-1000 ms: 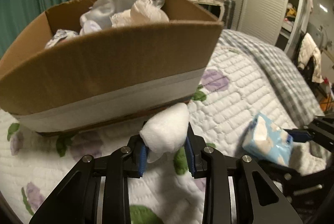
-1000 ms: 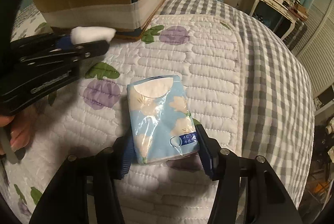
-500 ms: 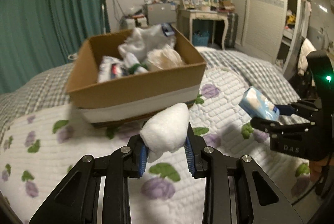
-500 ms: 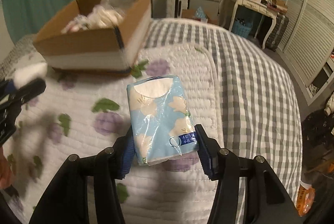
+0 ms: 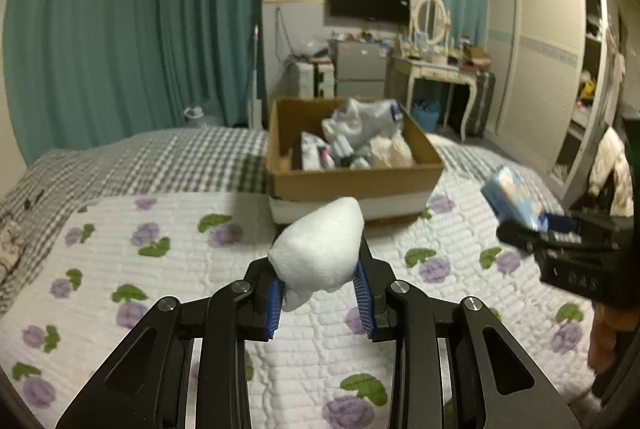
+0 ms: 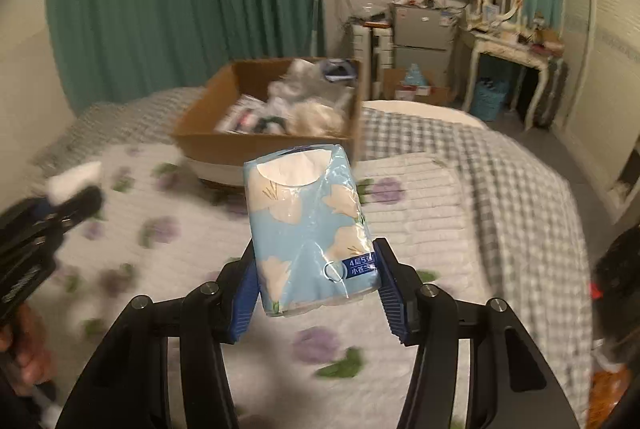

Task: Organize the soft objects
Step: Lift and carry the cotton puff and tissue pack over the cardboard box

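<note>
- Above the bed [image 5: 168, 269]: left hand-held gripper [image 5: 320, 293] pinches a white, fluffy cotton wad [image 5: 320, 249].
- Right hand-held gripper [image 6: 316, 293] clamps a pale-blue, flower-printed tissue pack [image 6: 308, 225].
- Beyond: cardboard box [image 5: 352, 181], filled with soft items.

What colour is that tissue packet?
Light blue with cream flowers; the tissue packet shows best in the right wrist view.

Both wrist views look down along their tongs, sharing the cardboard box [image 5: 356, 181] ahead.
</note>
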